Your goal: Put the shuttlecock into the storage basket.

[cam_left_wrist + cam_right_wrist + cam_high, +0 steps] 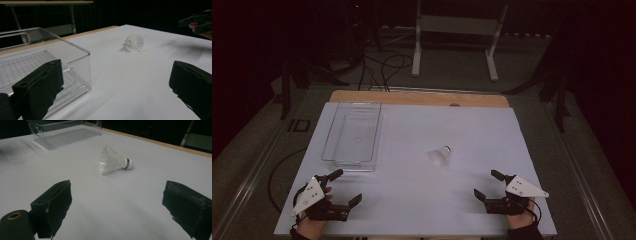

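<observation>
White tabletop (412,200) carries a shuttlecock (441,155) lying on its side mid-table, right of the clear bin (353,134). My left gripper (348,188) and right gripper (487,184) gape empty nearby.

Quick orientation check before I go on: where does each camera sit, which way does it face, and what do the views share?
High view: above the person's side, looking forward and down on the table; both hands, left gripper and right gripper open, enter from below.
Left gripper view: rides the left gripper, looking between its jaws past the clear bin toward the shuttlecock; the right gripper shows at far right.
Right gripper view: rides the right gripper, facing shuttlecock and bin.
Shared: all three show shuttlecock and bin.
</observation>
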